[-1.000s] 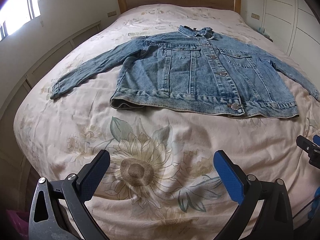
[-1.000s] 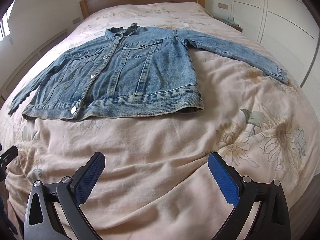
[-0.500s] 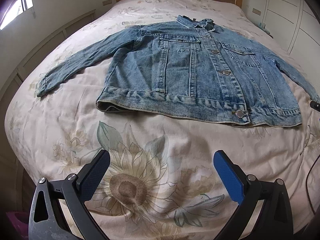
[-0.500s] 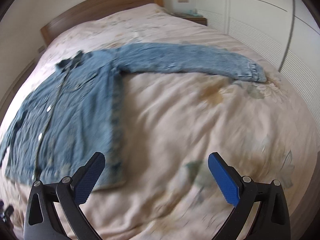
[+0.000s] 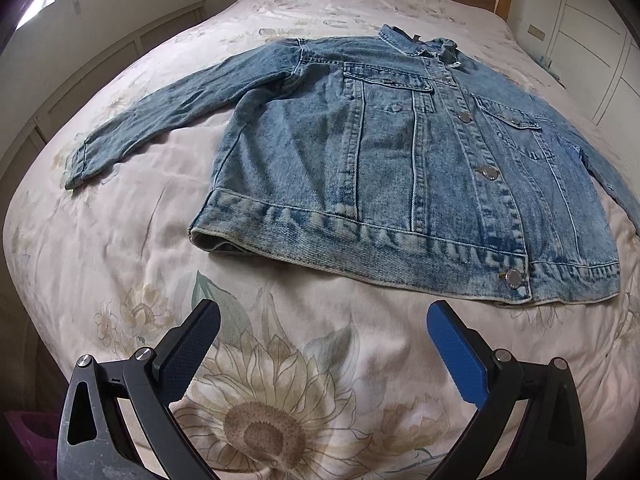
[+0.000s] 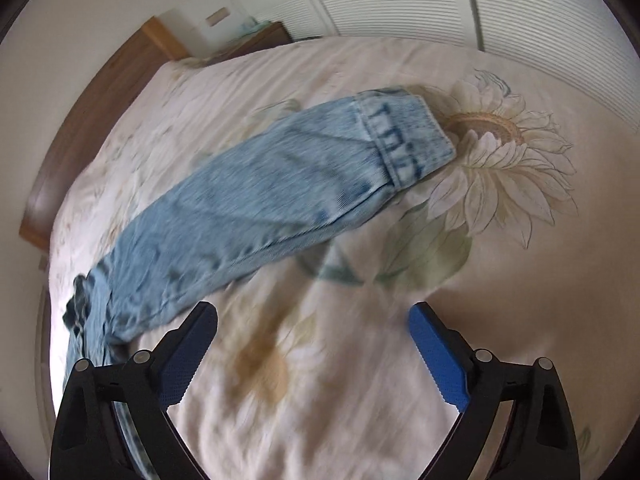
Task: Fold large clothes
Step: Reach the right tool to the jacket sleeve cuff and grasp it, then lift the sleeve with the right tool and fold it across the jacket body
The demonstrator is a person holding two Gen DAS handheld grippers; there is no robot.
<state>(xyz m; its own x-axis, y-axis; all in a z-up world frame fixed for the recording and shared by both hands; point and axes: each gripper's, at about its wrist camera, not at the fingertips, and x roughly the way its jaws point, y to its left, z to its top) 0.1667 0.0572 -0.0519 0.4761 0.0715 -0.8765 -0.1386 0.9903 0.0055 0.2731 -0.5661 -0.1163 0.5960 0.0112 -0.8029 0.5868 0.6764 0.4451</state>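
A blue denim jacket [image 5: 400,152] lies buttoned and face up on the bed, its left sleeve [image 5: 168,112] stretched out to the left. My left gripper [image 5: 322,320] hovers open over the bedspread just short of the jacket's hem, nothing between its fingers. In the right wrist view the jacket's other sleeve [image 6: 260,208] runs diagonally across the bed, its cuff [image 6: 404,136] lying by a printed sunflower. My right gripper [image 6: 312,318] stands wide with its jaws closing, empty, just below the sleeve and apart from it.
The floral bedspread [image 5: 120,240] covers the whole bed. A wooden headboard [image 6: 92,120] and a bedside table [image 6: 256,40] stand at the far end. White wardrobe doors [image 6: 440,4] line the right side, panelled wall [image 5: 100,56] the left.
My right gripper has swung far to the right and rolled, from facing the jacket's body to facing its sleeve and cuff. My left gripper has drawn closer to the hem.
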